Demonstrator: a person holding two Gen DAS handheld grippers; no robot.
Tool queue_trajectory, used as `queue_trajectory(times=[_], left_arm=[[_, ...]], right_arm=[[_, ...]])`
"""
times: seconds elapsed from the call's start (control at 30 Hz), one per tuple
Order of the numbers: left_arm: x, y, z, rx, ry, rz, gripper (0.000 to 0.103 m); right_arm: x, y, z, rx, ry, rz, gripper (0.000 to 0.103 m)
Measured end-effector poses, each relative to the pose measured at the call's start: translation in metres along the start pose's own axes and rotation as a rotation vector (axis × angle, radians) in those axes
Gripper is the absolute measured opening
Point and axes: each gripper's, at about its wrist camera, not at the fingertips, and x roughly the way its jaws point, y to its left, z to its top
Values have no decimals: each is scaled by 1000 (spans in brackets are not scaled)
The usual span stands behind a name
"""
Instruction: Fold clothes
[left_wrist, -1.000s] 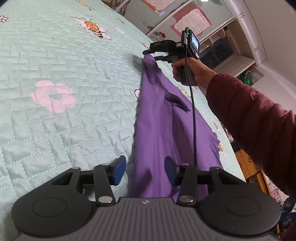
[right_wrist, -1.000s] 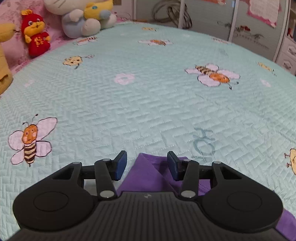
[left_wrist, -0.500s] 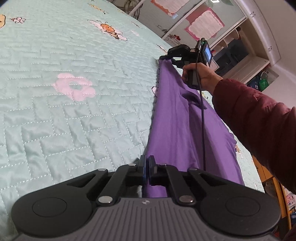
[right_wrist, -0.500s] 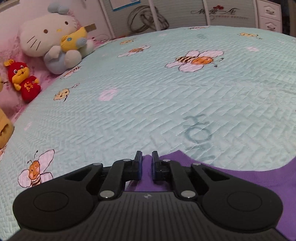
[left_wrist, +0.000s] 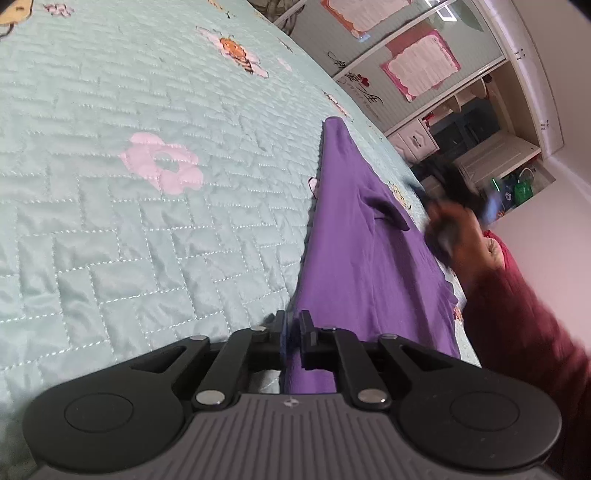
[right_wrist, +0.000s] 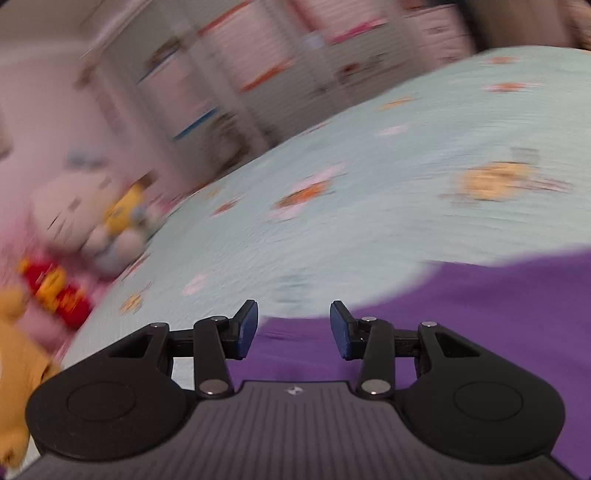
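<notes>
Left tool (left_wrist: 292, 334) pinches purple garment's (left_wrist: 365, 266) edge, loosening; right tool (right_wrist: 293, 328) opening, empty.

No wording can be read with certainty in either view. In the left wrist view, dark brush-style characters with a small red heart (left_wrist: 364, 82) are seen on the white panelled wardrobe door (left_wrist: 317, 55), but the characters cannot be made out. Two pink-bordered paper sheets (left_wrist: 421, 66) are fixed to the glass doors beside it; lines of small print are carried on them, too fine to be read. A small emblem (left_wrist: 291, 402) is moulded on the grey gripper body, without letters. In the right wrist view everything beyond the gripper is blurred, and a faint grey printed mark (right_wrist: 295, 286) on the quilt (right_wrist: 369, 229) cannot be deciphered.
</notes>
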Motion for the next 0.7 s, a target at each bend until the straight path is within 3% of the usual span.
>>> queue_trajectory(times=[0.1,0.2,0.3,0.37,0.5,0.63,0.7], left_arm=[[-3,-3,-1,15,-31,8,25],[-3,-3,-3,19,-55,16,26],[-4,-4,-6,29,-71,23,26],[-3,-6,-7,36,-76,28,26],[-1,-7,-6,45,-76,24,26],[0,-5,-5,50,-73,16,26],[0,-3,-5,48,-69,10,26]], right_arm=[[-53,-41,-15,106,12,-15,45],[-83,-68,-39,193,65,9,45],[-82,-69,-59,190,137,43,45],[-81,-54,-70,67,140,26,45],[-78,-6,-92,-319,150,-26,45],[-64,-3,-89,-289,123,-81,46],[-54,-1,-85,-338,107,-125,46]])
